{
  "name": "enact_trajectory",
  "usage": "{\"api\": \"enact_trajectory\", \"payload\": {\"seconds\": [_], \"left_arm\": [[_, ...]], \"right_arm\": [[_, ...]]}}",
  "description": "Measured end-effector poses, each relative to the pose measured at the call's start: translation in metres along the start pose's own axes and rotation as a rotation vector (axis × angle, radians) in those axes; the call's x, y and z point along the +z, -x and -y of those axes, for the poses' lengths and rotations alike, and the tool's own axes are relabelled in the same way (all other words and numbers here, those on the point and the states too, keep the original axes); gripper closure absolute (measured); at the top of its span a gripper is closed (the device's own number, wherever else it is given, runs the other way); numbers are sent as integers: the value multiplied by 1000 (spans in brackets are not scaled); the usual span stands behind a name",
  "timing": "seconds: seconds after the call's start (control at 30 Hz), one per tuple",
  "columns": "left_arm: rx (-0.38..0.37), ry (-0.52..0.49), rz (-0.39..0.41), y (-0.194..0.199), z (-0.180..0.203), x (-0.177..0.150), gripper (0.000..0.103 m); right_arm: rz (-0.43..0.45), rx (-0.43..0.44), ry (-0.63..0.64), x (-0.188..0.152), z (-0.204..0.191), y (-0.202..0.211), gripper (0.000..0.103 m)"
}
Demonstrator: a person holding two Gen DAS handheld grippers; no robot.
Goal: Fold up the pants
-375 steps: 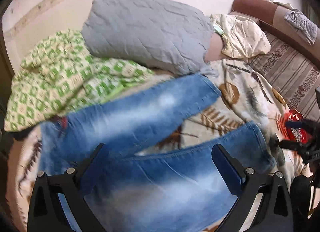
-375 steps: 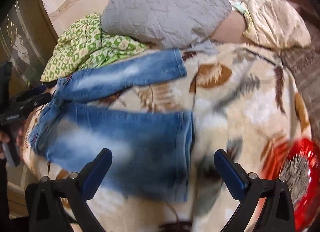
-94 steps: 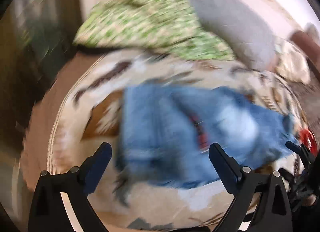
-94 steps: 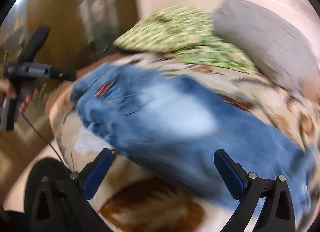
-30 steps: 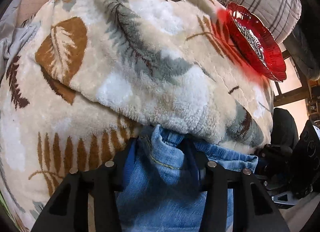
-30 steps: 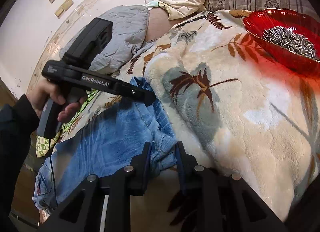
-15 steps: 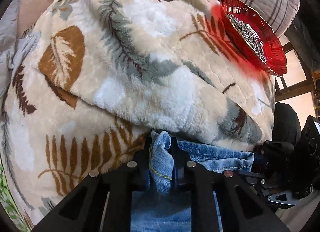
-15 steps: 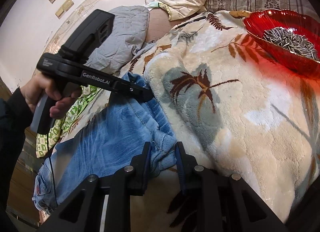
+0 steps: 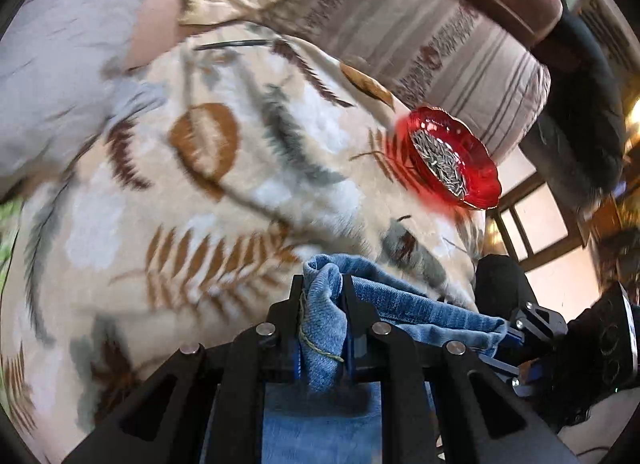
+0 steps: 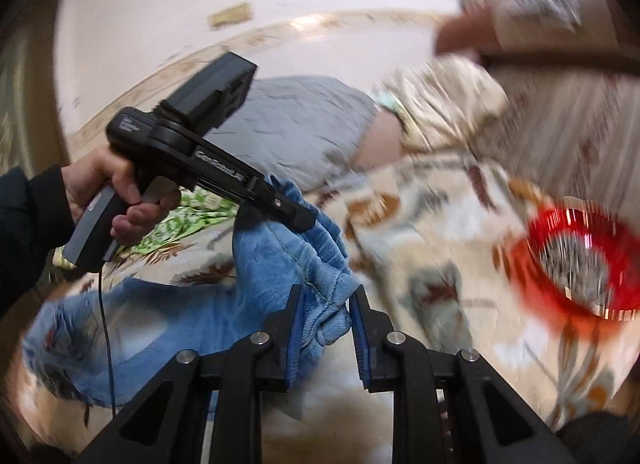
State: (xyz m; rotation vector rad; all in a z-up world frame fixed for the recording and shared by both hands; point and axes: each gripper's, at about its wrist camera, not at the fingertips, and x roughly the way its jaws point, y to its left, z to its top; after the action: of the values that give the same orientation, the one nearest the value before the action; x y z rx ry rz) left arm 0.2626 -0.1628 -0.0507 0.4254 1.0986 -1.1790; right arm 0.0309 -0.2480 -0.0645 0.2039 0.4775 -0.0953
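The blue jeans [image 10: 168, 328] lie on a leaf-print blanket [image 9: 120, 224], with their leg end lifted off it. My left gripper [image 9: 322, 282] is shut on a bunched fold of the hem. The right wrist view shows this left gripper [image 10: 304, 220], held by a hand [image 10: 120, 184], raising one corner of the denim. My right gripper [image 10: 326, 296] is shut on the other corner of the same hem. In the left wrist view the right gripper [image 9: 506, 338] pinches the far end of the jeans [image 9: 420, 312], whose edge stretches between the two. The waist end rests low on the left.
A red glass bowl [image 9: 452, 160] of seeds sits on the blanket's right side, close to the edge. A grey pillow [image 10: 296, 120], a cream cloth [image 10: 440, 112] and a green patterned cover [image 10: 192, 216] lie beyond. A striped sofa cushion [image 9: 460, 52] borders the blanket.
The left gripper's jaws closed on the hem a second ago. Both grippers have since risen with the leg end, lifting it off the blanket; both views are blurred.
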Motion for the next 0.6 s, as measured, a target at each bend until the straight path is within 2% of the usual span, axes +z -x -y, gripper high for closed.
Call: {"api": "enact_trajectory", "payload": {"seconds": [0.07, 0.2, 0.3, 0.43, 0.53, 0.6], "left_arm": [[16, 41, 16, 9, -9, -20, 87], [46, 127, 22, 22, -41, -63, 87], [57, 172, 21, 22, -59, -89, 87], [61, 255, -6, 11, -89, -126, 87], [35, 306, 6, 2, -102, -143, 87], [24, 316, 21, 2, -103, -145, 87]], "right_arm": [[19, 16, 62, 2, -21, 2, 84], [2, 109, 151, -4, -66, -8, 87], [-61, 190, 183, -15, -92, -23, 89], [-203, 271, 207, -36, -120, -55, 93], [-284, 279, 224, -53, -128, -74, 93], [-289, 273, 245, -59, -129, -78, 93]]}}
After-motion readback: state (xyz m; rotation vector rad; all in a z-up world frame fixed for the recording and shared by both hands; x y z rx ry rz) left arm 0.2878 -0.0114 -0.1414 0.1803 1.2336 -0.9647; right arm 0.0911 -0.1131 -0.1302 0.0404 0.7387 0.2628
